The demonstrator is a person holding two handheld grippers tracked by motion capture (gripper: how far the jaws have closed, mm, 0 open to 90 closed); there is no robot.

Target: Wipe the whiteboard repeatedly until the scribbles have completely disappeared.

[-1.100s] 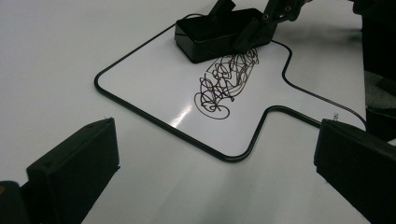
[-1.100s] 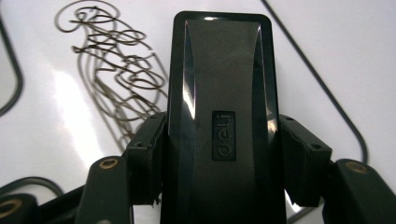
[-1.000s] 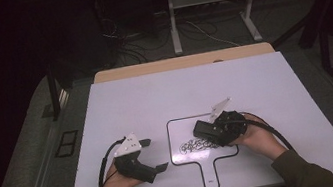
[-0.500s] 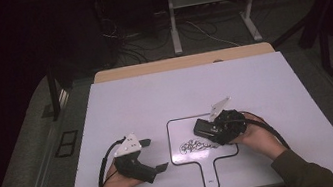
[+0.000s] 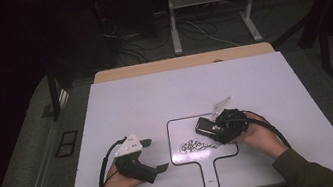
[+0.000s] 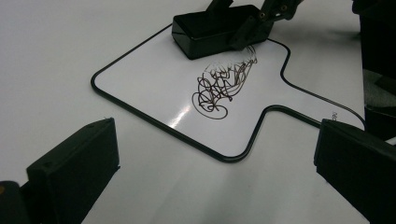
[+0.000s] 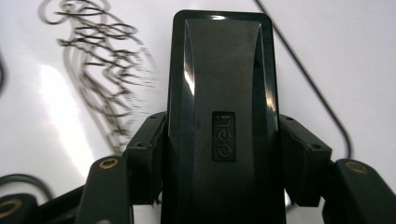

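A small paddle-shaped whiteboard (image 5: 181, 134) with a black rim lies on the white table, its handle toward the front edge. A black scribble (image 5: 195, 145) covers its middle. My right gripper (image 5: 213, 129) is shut on a black eraser (image 5: 205, 126), which rests on the board just beyond the scribble. In the right gripper view both pads clamp the sides of the eraser (image 7: 219, 93), and the scribble (image 7: 107, 70) beside it looks faint and streaked. My left gripper (image 5: 155, 154) is open left of the board. Its jaws stand wide apart, with the scribble (image 6: 219, 86) and eraser (image 6: 210, 30) ahead of them.
The white table top (image 5: 254, 84) stretches wide behind and to both sides of the board. A wooden strip (image 5: 185, 62) runs along its far edge. Beyond it, desk legs (image 5: 173, 21) and cables lie on the dark floor.
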